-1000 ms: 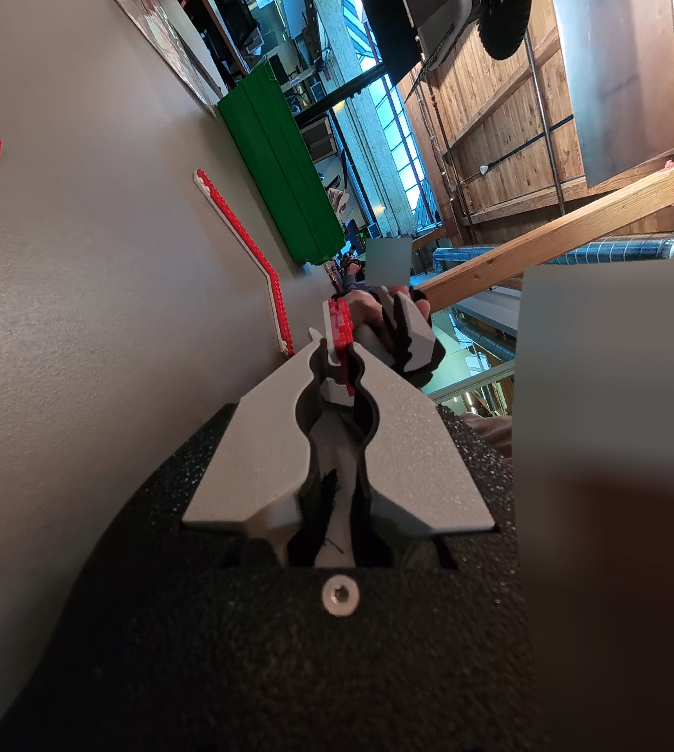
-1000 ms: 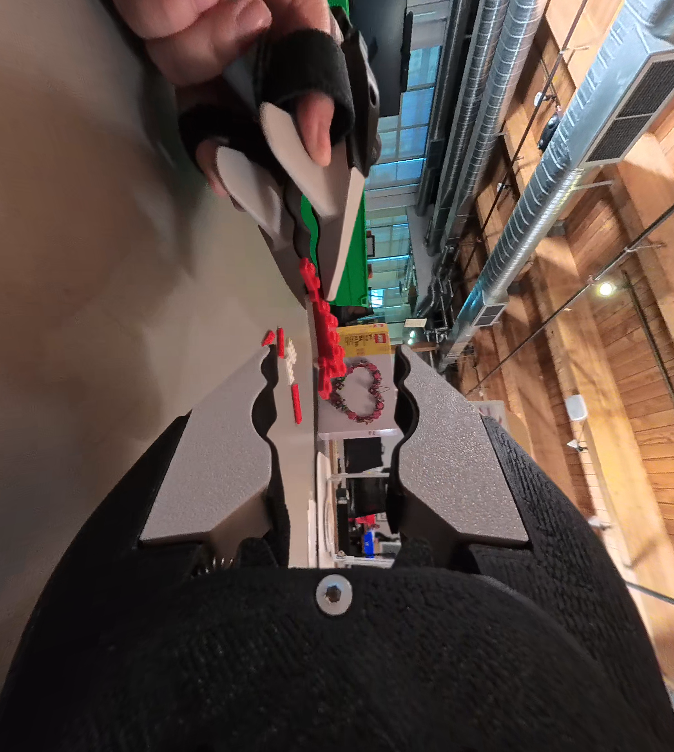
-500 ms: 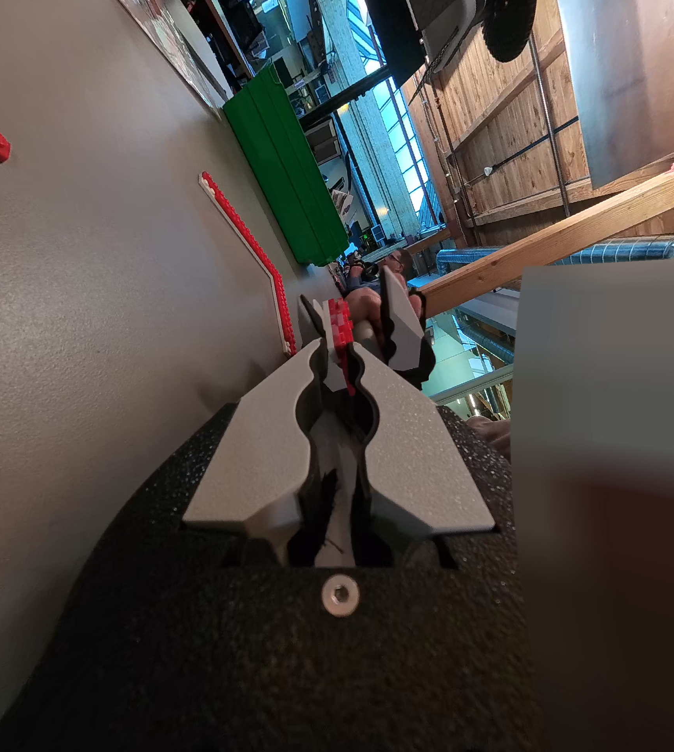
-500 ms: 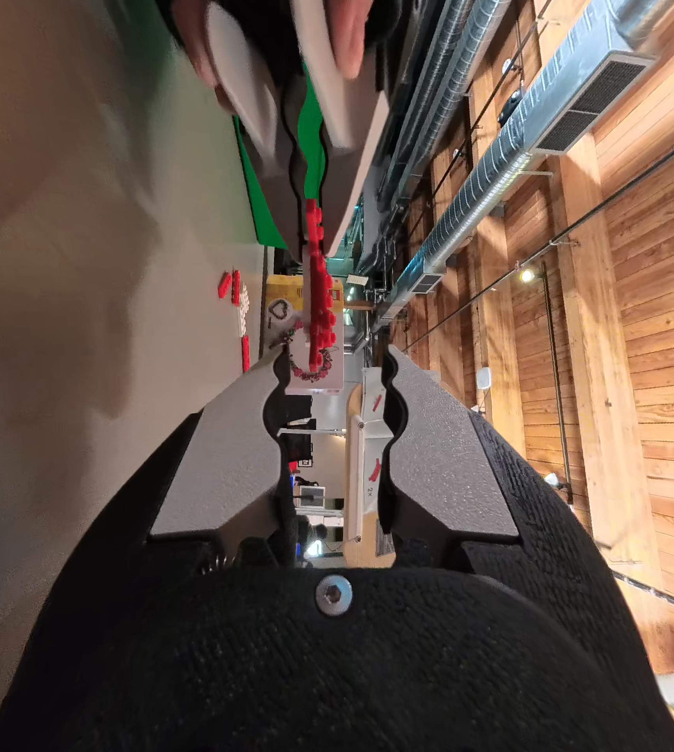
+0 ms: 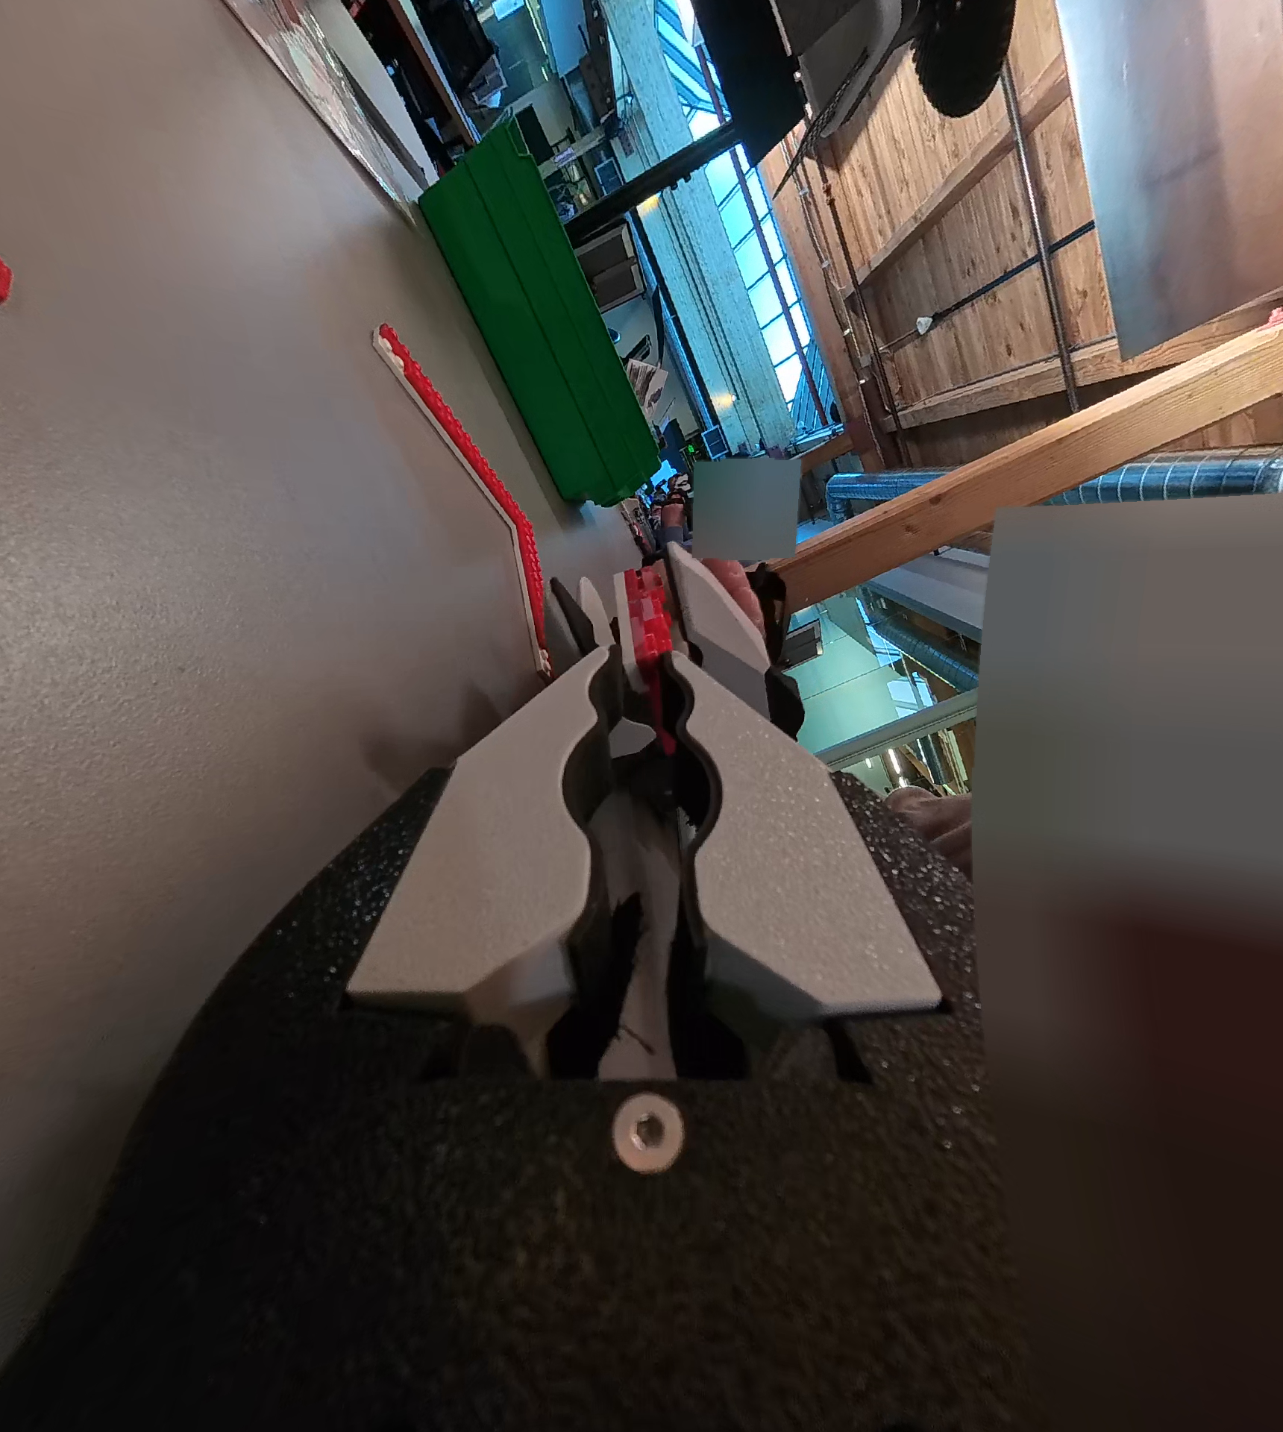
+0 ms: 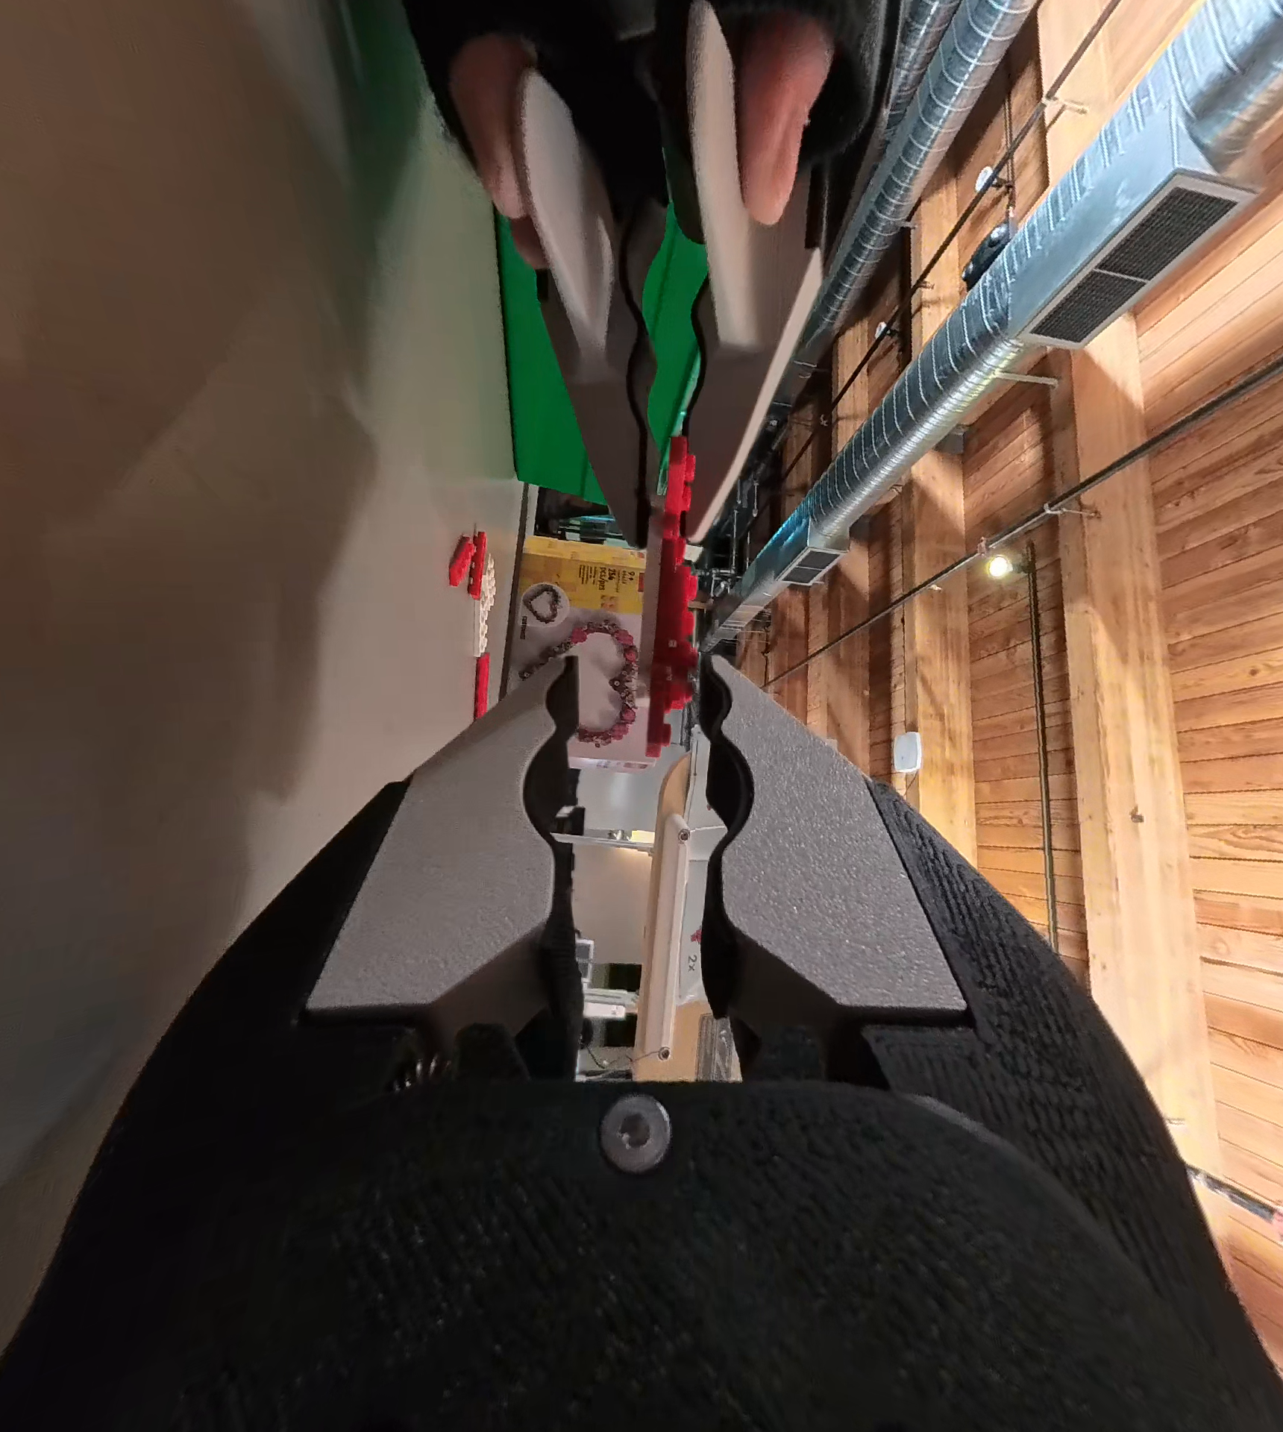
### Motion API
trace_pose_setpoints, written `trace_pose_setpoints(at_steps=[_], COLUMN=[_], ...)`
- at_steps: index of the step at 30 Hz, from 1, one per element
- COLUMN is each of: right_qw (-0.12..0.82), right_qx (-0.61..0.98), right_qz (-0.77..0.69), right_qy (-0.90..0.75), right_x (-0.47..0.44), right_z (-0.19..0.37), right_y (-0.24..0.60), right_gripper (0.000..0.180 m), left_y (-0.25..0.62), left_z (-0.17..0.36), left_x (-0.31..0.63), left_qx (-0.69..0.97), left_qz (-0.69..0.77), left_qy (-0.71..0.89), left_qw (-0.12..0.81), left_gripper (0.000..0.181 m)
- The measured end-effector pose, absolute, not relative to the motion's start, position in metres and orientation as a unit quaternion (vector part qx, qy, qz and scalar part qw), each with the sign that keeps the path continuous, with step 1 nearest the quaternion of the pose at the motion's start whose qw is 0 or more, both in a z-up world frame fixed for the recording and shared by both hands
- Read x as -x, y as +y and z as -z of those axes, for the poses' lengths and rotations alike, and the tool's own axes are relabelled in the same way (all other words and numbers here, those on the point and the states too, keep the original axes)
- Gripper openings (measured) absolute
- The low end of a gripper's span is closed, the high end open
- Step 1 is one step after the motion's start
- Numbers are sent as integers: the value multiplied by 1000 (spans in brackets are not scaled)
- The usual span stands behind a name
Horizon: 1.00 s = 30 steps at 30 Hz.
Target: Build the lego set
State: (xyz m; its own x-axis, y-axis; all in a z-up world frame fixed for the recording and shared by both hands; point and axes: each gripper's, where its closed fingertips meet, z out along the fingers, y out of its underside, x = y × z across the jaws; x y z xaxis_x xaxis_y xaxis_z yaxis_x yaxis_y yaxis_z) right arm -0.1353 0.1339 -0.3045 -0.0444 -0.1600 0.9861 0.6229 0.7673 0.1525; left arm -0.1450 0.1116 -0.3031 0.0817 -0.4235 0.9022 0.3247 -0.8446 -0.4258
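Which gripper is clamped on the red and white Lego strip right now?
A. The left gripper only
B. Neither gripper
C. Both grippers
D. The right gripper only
A: the left gripper is shut on the Lego strip, while the right gripper has its jaws apart around the strip's free end.

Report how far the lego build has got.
Done: a long red-and-white strip lies assembled on the table. In hand: the left gripper is shut on a red-and-white assembly; the right gripper, open, flanks its free end. Left: loose red and white bricks beside the set box.
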Motion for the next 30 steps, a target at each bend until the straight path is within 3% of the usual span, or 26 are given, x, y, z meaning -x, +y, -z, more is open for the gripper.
trace_pose_setpoints(at_steps=[7, 30], right_qw=[674, 640], right_qx=[170, 160], right_qz=[305, 329], right_qy=[-651, -676], right_x=[136, 136], right_z=[301, 303], right_y=[135, 136], right_gripper=[13, 8], left_y=[111, 113], left_z=[304, 312], left_x=[145, 143], left_qx=[683, 704], left_qz=[675, 656], left_qy=[37, 31], left_qw=[275, 271], left_gripper=[7, 7])
